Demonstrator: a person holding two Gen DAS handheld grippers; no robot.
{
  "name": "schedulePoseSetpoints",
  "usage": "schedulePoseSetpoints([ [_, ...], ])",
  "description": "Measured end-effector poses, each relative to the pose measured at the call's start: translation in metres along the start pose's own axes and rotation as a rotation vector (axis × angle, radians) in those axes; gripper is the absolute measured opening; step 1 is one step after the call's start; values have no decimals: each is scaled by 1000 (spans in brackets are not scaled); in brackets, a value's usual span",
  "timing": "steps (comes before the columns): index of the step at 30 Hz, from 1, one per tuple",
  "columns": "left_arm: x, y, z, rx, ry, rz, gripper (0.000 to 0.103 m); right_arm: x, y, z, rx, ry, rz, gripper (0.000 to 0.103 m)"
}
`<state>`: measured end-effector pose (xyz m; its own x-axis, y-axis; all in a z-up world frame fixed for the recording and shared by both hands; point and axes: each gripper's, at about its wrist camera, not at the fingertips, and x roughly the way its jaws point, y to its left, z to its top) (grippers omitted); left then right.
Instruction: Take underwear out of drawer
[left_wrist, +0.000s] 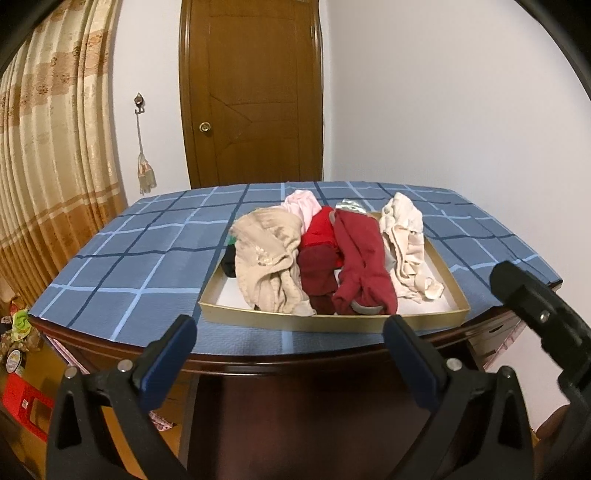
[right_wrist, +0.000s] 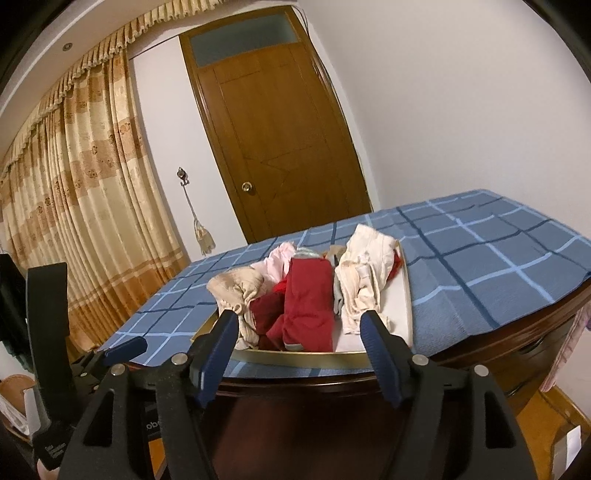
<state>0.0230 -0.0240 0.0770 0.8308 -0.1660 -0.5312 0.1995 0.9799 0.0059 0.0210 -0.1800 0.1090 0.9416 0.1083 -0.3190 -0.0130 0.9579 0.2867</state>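
Observation:
A shallow gold-rimmed drawer (left_wrist: 251, 317) (right_wrist: 295, 356) lies on the blue checked tablecloth near the table's front edge. It is piled with underwear: a beige piece (left_wrist: 266, 254) (right_wrist: 236, 288) at the left, a dark red piece (left_wrist: 362, 266) (right_wrist: 310, 295) in the middle, a cream piece (left_wrist: 404, 240) (right_wrist: 365, 266) at the right and a pink piece (left_wrist: 303, 203) behind. My left gripper (left_wrist: 290, 326) hangs open just short of the drawer's front wall, nothing between its fingers. My right gripper (right_wrist: 301, 319) is open too, level with the front rim and holding nothing.
The tablecloth (left_wrist: 129, 258) covers a dark wooden table whose rounded front edge lies under both grippers. A brown door (left_wrist: 251, 92) and a white wall stand behind it, and a striped curtain (left_wrist: 55, 166) hangs at the left. A red stool (left_wrist: 26, 402) sits on the floor at the lower left.

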Motion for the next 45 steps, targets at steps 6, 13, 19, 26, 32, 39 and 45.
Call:
schedulePoseSetpoints([
  [6,-10,-1,-1,9,-18,9,102,-13,3,1,3,-20,6,73],
  [13,-19,1,0,9,-32,25,103,-21,5,-1,3,-20,13,73],
  [19,-24,3,0,5,-39,24,103,-32,11,0,-16,-50,14,74],
  [26,-31,4,0,6,-49,35,103,-36,16,-1,-26,-48,20,74],
  [32,-33,5,2,8,-56,33,103,-37,16,0,-22,-50,20,74],
  [39,-31,5,4,13,-66,57,103,-36,17,2,-21,-58,18,74],
  [45,-29,6,5,9,-65,57,103,-34,17,3,-19,-58,17,74],
])
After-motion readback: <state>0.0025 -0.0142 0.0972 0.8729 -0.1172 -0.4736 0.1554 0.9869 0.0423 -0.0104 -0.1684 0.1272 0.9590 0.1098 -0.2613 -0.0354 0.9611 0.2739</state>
